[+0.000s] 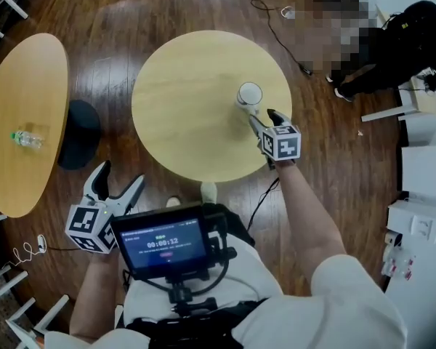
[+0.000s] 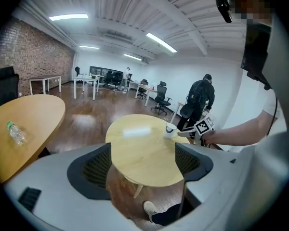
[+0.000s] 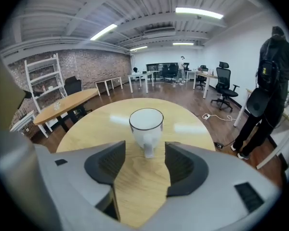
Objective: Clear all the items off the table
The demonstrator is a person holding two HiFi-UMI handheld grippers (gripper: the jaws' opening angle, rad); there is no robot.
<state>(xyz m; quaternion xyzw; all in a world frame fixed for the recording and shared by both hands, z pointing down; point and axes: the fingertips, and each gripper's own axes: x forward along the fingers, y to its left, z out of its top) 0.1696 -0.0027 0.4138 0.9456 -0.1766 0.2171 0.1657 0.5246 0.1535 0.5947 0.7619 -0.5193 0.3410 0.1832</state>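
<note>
A white mug (image 1: 250, 94) stands upright on the round wooden table (image 1: 182, 107), toward its right side. My right gripper (image 1: 264, 116) reaches over the table's near right edge and points at the mug. In the right gripper view the mug (image 3: 146, 124) is just ahead, its handle turned toward me and lying between the tips of the open jaws (image 3: 145, 154) without visible contact. My left gripper (image 1: 120, 174) hangs open and empty off the table, low at the left. In the left gripper view the mug (image 2: 169, 130) and round table (image 2: 144, 153) lie ahead of the left gripper (image 2: 143, 165).
A second oval table (image 1: 22, 122) at the left carries a plastic bottle (image 1: 27, 139). A dark stool (image 1: 80, 133) stands between the tables. A person (image 1: 414, 42) stands at the back right, near a cable (image 1: 276, 35) on the floor. White cabinets (image 1: 421, 231) line the right.
</note>
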